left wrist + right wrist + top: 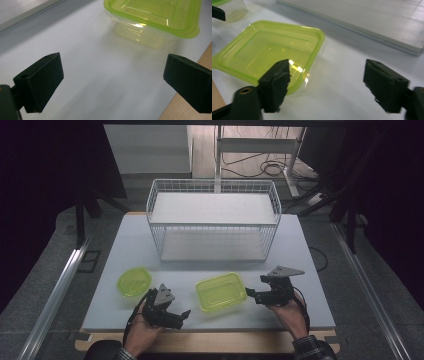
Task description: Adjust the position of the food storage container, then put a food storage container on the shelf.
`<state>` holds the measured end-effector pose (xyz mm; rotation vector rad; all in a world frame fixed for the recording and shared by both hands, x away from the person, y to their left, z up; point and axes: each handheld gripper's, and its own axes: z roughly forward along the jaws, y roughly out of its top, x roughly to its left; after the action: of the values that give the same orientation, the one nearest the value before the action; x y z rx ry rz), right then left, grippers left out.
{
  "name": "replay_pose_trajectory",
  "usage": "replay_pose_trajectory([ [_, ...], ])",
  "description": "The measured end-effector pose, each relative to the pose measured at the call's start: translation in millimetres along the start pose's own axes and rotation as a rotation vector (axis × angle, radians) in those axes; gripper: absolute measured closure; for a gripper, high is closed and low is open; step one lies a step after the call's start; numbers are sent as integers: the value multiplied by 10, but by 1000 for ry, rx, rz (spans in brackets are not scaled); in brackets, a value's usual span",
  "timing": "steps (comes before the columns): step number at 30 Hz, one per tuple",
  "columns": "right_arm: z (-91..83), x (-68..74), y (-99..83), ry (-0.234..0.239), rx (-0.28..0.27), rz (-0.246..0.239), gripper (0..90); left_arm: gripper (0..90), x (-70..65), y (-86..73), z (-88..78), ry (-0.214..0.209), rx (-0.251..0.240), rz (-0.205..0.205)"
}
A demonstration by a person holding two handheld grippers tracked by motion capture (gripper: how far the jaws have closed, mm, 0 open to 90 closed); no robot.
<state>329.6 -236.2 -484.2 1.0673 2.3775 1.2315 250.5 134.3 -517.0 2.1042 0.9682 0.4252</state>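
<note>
We find both the left gripper (185, 313) and right gripper (248, 292) released, flanking the rectangular container (220, 291) on the bench (310, 270). Risk: an uneven squeeze skids the light container.

Two green-lidded containers (220, 291) (134, 281), one wire basket (213, 187), two tools (186, 313) (249, 292).

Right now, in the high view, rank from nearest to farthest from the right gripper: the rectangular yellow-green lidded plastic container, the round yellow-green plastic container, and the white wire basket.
1. Rectangular yellow-green lidded plastic container, just left of the right gripper.
2. White wire basket, behind it at mid-table.
3. Round yellow-green plastic container, far left.
</note>
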Motion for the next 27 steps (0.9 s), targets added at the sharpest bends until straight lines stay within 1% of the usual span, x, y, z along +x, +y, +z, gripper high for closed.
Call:
replay_pose_trajectory([
  [1,-4,3,-14,1,1,3,160,18,-9,-21,1,-18,-2,1],
  [2,-8,4,-30,3,2,8,148,15,-14,-33,3,-20,-4,5],
  [3,-8,4,-30,3,2,8,148,11,-14,-33,3,-20,-4,5],
  [5,-16,9,-81,8,13,15,113,4,-27,-58,11,-19,-3,17],
  [7,-18,14,-100,9,17,17,105,0,-28,-83,21,-16,-1,23],
  [9,-16,20,-136,18,28,19,89,0,-21,-95,25,-17,-10,20],
  [10,-7,21,-161,22,30,21,75,0,-11,-98,19,-14,-22,20],
  [11,-7,21,-161,22,30,21,75,0,-11,-98,19,-14,-22,20],
  [13,11,11,-171,27,21,41,51,0,-1,-102,16,-9,-27,22],
  [16,22,-3,-178,29,27,55,34,0,-7,-103,27,-2,-21,22],
  [20,23,-19,-178,27,28,60,30,0,-13,-104,37,-10,-17,18],
  [21,16,-32,-170,13,19,64,25,0,-16,-102,36,-9,-19,20],
  [24,9,-46,-154,6,9,59,20,0,-29,-95,32,-4,-27,27],
  [27,22,-54,-140,16,19,68,21,1,-35,-94,39,4,-17,45],
])
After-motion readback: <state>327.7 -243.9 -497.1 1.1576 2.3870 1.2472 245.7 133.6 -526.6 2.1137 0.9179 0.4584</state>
